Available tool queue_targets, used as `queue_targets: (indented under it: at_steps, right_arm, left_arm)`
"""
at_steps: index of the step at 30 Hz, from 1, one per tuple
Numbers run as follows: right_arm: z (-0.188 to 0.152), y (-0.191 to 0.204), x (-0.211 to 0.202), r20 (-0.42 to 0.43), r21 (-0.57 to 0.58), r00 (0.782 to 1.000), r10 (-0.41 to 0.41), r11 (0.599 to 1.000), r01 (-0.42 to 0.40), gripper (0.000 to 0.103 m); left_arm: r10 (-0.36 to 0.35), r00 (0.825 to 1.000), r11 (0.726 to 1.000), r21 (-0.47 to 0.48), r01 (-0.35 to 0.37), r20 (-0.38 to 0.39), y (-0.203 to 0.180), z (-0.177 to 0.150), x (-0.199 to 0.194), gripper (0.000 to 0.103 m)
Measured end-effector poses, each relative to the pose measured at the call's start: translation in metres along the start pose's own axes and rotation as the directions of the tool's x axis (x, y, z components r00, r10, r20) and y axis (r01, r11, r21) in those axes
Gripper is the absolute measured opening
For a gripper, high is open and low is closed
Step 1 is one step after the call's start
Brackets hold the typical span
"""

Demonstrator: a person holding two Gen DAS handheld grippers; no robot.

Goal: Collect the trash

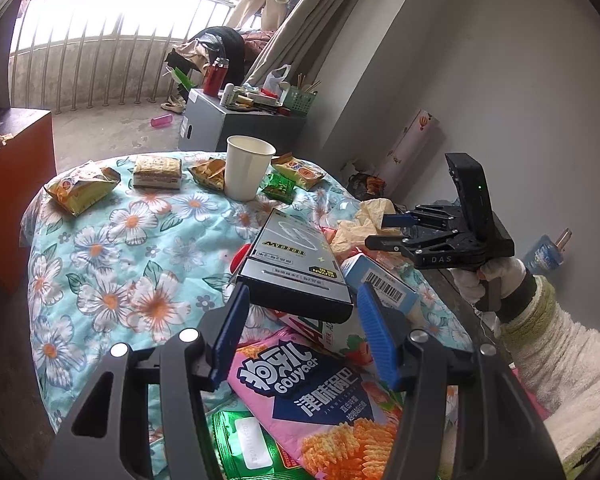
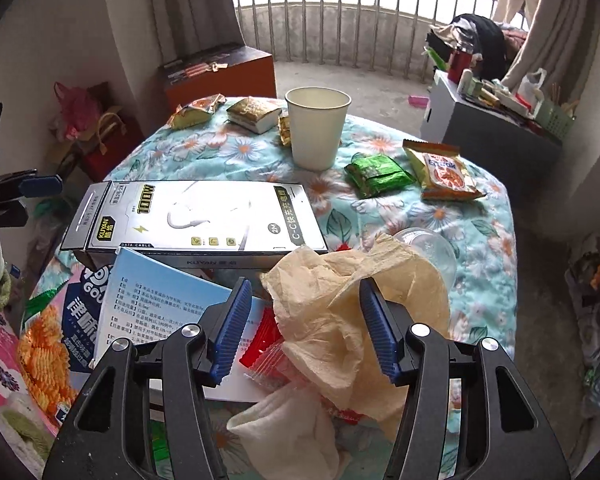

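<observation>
1. Plainly, the left gripper (image 1: pixel 300 332) is spread, its blue pads either side of the near end of the grey cable box (image 1: pixel 296 264) but not pressing it, over the pink snack bag (image 1: pixel 320 392).
2. The right gripper (image 2: pixel 300 328) is also released, jaws apart around the crumpled tan paper (image 2: pixel 340 304) without pinching it; a red wrapper (image 2: pixel 266 340) and a white tissue (image 2: pixel 288 424) lie under it.
3. Most trash is heaped at the table's near edge; the paper cup (image 2: pixel 317 126), green packet (image 2: pixel 378 174) and orange packet (image 2: pixel 444 172) sit further in, with more snack packs (image 1: pixel 80 186) along the far edge.
4. Risk, as I judge it: closing on the box could shove it off the heap, since it rests tilted on the bags and the blue leaflet (image 2: pixel 164 292); the paper may tear or drag the clear plastic cup (image 2: pixel 428 248) towards the right edge.
5. Room: the flowered cloth (image 1: pixel 112 264) is bare at the table's middle and left side, so lifting straight up looks safest; the grippers are near each other over the pile.
</observation>
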State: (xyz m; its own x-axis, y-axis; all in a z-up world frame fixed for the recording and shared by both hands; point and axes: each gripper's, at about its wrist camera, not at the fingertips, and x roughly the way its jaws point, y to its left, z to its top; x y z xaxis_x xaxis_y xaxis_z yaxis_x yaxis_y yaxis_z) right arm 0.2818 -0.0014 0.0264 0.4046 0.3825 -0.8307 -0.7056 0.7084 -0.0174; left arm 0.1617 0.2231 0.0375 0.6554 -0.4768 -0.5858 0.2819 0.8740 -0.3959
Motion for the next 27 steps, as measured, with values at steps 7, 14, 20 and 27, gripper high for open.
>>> queue_targets:
  at_steps: [7, 14, 20, 27]
  right_arm:
    - [0.001, 0.013, 0.025, -0.073, -0.107, 0.979, -0.189, 0.978, 0.181, 0.047]
    - [-0.001, 0.004, 0.026, -0.079, 0.034, 0.980, -0.185, 0.982, 0.188, 0.004]
    - [-0.005, -0.008, 0.000, 0.048, 0.199, 0.991, -0.128, 0.973, 0.116, 0.002]
    - [-0.023, -0.046, -0.062, 0.300, 0.447, 0.950, -0.087, 0.893, -0.059, 0.001]
  left_arm:
    - [-0.006, 1.000, 1.000, -0.011, 0.006, 0.006, -0.001, -0.004, -0.006, 0.055]
    - [-0.006, 1.000, 1.000, -0.024, 0.006, 0.005, -0.007, -0.014, -0.012, 0.055]
    - [-0.008, 1.000, 1.000, -0.015, 0.009, 0.026, -0.022, -0.023, -0.026, 0.055]
    - [-0.006, 0.999, 1.000, 0.014, 0.005, 0.037, -0.046, -0.031, -0.038, 0.055]
